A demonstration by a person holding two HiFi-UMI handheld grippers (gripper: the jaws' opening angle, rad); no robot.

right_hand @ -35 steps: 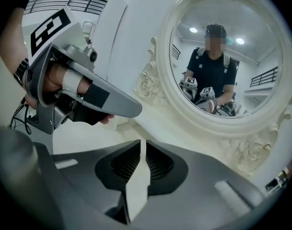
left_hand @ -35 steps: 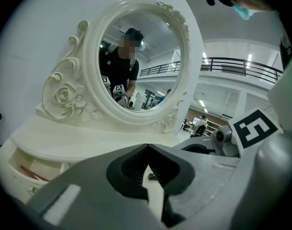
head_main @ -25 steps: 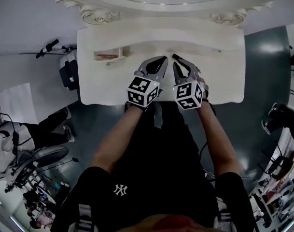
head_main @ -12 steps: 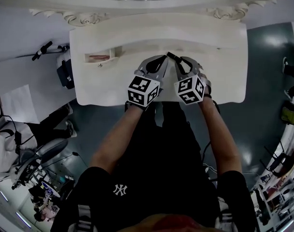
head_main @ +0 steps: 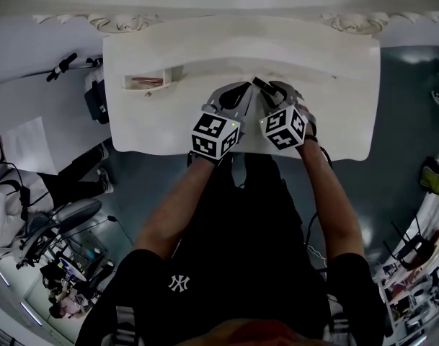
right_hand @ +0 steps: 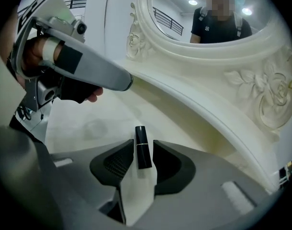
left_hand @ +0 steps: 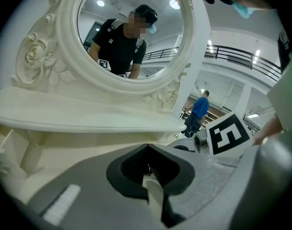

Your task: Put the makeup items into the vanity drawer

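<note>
Head view dim and underexposed, only the white carved wooden vanity table (head_main: 161,121) reading bright; gripper views evenly lit by round ceiling lamps (left_hand: 174,4) reflected in the oval white-framed mirror (left_hand: 162,42), fisheye-bent, corners vignetted black, nearest foreground soft.

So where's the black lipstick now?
In the right gripper view, the lipstick lies on the vanity top between the right gripper's jaws, which have just been opening.
</note>
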